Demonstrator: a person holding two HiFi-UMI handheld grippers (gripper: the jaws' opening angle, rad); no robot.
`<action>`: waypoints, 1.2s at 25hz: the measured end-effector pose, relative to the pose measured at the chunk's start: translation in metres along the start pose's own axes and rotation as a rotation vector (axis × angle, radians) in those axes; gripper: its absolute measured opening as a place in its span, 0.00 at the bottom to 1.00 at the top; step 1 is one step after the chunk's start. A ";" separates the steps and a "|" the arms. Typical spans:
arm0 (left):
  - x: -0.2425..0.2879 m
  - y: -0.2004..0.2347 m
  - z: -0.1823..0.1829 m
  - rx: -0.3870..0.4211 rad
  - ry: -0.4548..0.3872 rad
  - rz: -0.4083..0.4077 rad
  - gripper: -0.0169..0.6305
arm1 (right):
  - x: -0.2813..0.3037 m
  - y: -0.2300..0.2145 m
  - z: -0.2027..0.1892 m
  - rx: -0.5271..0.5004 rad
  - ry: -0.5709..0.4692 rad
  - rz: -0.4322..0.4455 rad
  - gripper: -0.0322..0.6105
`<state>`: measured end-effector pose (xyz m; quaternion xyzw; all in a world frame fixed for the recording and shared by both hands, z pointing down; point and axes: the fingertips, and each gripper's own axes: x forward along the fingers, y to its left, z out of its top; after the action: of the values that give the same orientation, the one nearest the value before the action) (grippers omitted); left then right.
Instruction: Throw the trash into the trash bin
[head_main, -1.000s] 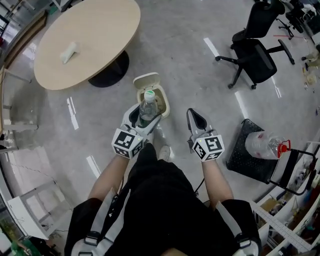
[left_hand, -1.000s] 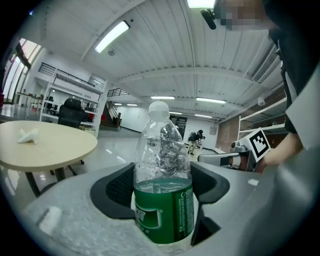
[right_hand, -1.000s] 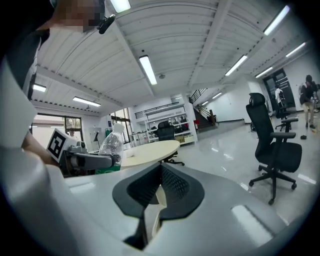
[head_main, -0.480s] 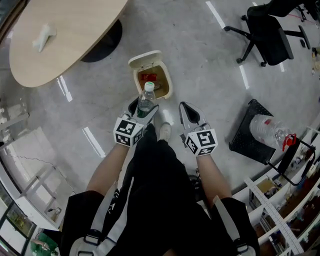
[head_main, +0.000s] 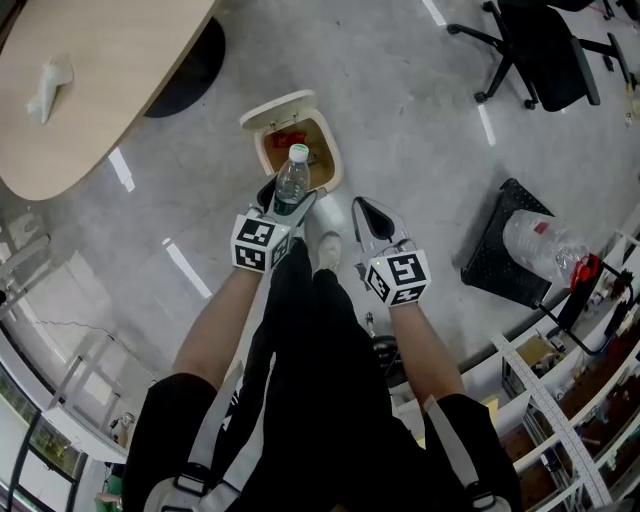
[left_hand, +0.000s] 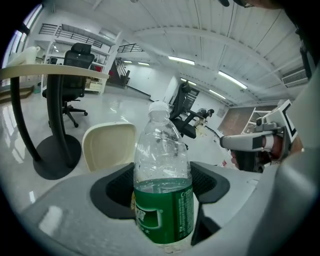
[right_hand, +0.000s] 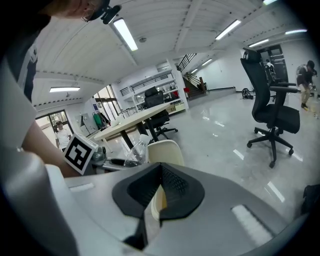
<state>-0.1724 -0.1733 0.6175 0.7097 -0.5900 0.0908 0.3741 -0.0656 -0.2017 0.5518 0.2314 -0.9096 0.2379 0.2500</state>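
Left claw (head_main: 288, 203): pinching bottle (head_main: 291, 182) upright at the open trash bin (head_main: 334, 165)'s near edge, for dropping.
Right claw (head_main: 362, 208): pressed together, empty, beside the trash bin.

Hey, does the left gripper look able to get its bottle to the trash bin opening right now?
Probably yes. The left gripper holds the bottle right at the trash bin, whose lid stands open, and nothing lies between them.

bottle (head_main: 291, 180) base: hidden in left gripper (head_main: 288, 198) | bin (head_main: 275, 103) contents: too small | table (head_main: 100, 80): cropped
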 end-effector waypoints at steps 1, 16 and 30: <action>0.005 0.006 0.002 0.000 -0.005 0.008 0.52 | 0.004 0.001 -0.001 -0.001 0.005 0.003 0.06; 0.047 0.046 0.010 -0.030 -0.021 0.077 0.55 | -0.001 -0.006 -0.010 0.031 0.040 -0.009 0.06; 0.032 0.028 0.001 -0.015 0.004 0.036 0.55 | -0.006 -0.011 -0.002 0.029 0.004 -0.015 0.06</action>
<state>-0.1885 -0.1998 0.6467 0.6960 -0.6027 0.0944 0.3788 -0.0544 -0.2078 0.5536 0.2416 -0.9038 0.2496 0.2500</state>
